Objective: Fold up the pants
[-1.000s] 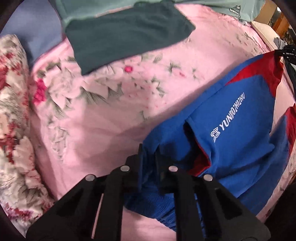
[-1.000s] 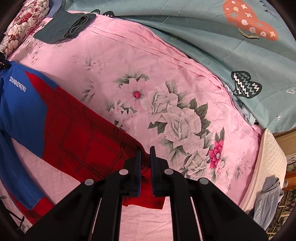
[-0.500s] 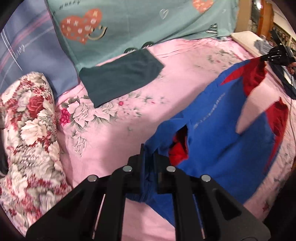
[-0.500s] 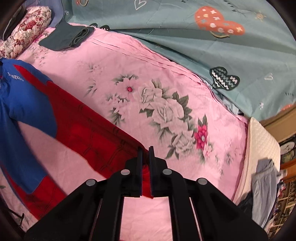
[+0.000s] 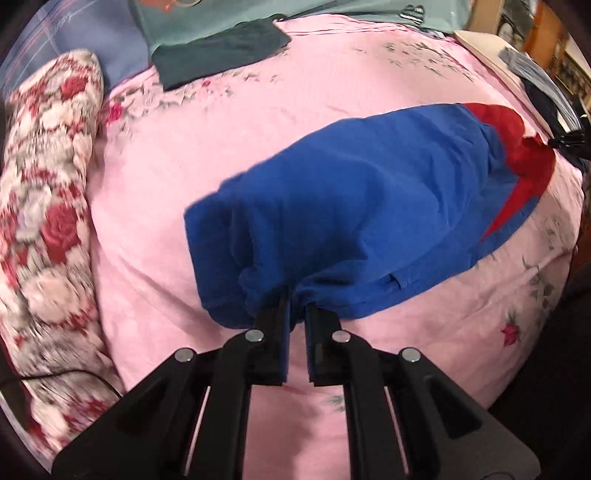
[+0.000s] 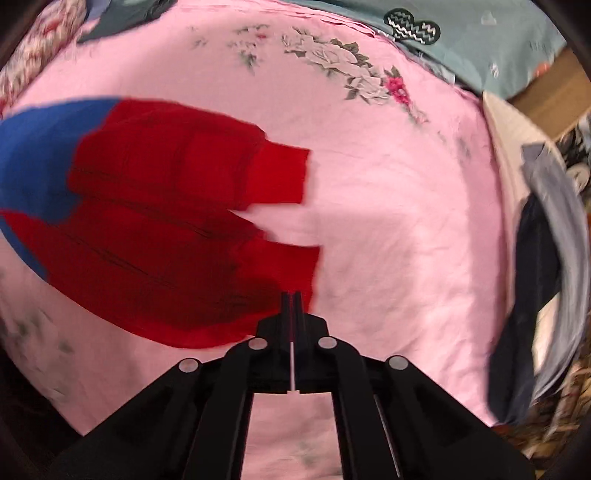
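Note:
The blue and red pants [image 5: 362, 206] hang stretched above the pink floral bed sheet [image 5: 295, 92]. My left gripper [image 5: 297, 306] is shut on the blue waistband end. My right gripper [image 6: 291, 299] is shut on a red leg cuff; the red legs [image 6: 177, 236] spread to its left, one cuff [image 6: 284, 173] hanging free beyond. The right gripper also shows at the far right of the left wrist view [image 5: 570, 140]. The blue upper part shows in the right wrist view [image 6: 33, 147].
A folded dark green garment [image 5: 218, 55] lies at the head of the bed. A floral pillow [image 5: 44, 192] lies along the left. A teal patterned blanket [image 6: 480, 33] covers the far side. Grey and dark clothes [image 6: 546, 240] are piled at the right edge.
Both grippers have swung the pants up and over toward the near side of the bed. The two legs now hang side by side, with the blue back side facing up.

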Action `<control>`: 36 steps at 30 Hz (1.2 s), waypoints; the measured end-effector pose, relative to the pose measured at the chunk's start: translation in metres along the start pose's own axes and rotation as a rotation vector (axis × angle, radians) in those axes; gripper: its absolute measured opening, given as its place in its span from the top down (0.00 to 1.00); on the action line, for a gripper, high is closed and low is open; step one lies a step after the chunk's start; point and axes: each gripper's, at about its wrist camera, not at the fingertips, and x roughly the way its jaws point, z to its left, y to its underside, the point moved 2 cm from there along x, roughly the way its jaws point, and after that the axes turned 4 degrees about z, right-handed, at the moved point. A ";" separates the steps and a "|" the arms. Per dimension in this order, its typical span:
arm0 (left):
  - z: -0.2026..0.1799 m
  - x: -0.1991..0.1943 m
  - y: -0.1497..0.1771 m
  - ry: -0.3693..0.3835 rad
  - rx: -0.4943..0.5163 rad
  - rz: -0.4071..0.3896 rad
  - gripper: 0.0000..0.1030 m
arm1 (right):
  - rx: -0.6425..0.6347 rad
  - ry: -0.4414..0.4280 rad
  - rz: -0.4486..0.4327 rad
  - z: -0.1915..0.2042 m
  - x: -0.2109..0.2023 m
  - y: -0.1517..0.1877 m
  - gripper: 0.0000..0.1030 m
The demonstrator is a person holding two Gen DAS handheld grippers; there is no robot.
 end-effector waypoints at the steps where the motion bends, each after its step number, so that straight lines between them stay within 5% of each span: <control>1: 0.002 -0.001 -0.001 0.004 -0.021 -0.008 0.94 | 0.016 -0.062 -0.042 0.011 -0.010 -0.010 0.84; 2: 0.005 -0.004 -0.004 0.005 -0.048 -0.026 0.94 | 0.007 -0.111 -0.079 0.024 -0.019 -0.017 0.55; 3: 0.006 -0.006 -0.004 0.007 -0.062 -0.034 0.94 | -0.026 -0.132 -0.116 0.041 -0.028 -0.026 0.45; 8: 0.015 -0.024 -0.013 0.015 -0.097 -0.081 0.94 | -0.448 -0.203 -0.277 0.174 -0.042 -0.061 0.44; 13: 0.013 -0.037 -0.024 0.006 -0.071 -0.115 0.94 | -0.716 -0.223 -0.253 0.267 -0.005 -0.076 0.44; 17: 0.018 -0.048 -0.033 0.012 -0.068 -0.150 0.94 | -0.835 -0.187 -0.275 0.301 0.004 -0.069 0.44; 19: 0.022 -0.053 -0.039 0.023 -0.075 -0.171 0.94 | -0.853 -0.102 -0.304 0.306 0.013 -0.073 0.53; 20: 0.023 -0.054 -0.040 0.025 -0.074 -0.177 0.94 | -0.843 -0.072 -0.297 0.305 0.014 -0.075 0.78; 22: 0.021 -0.057 -0.043 0.023 -0.044 -0.185 0.94 | -0.774 -0.099 -0.246 0.298 0.021 -0.088 0.97; 26: 0.019 -0.061 -0.038 0.007 -0.010 -0.186 0.94 | -0.692 -0.104 -0.353 0.277 -0.031 -0.091 0.97; 29: 0.017 -0.058 -0.022 0.046 0.001 -0.167 0.92 | -0.751 -0.078 -0.406 0.273 -0.067 -0.066 0.97; 32: 0.007 -0.035 -0.003 0.034 0.033 -0.110 0.89 | -0.844 -0.071 -0.355 0.291 -0.060 -0.031 0.97; 36: 0.002 0.014 0.018 0.032 0.002 -0.017 0.89 | -0.892 -0.051 -0.210 0.325 0.002 0.005 0.89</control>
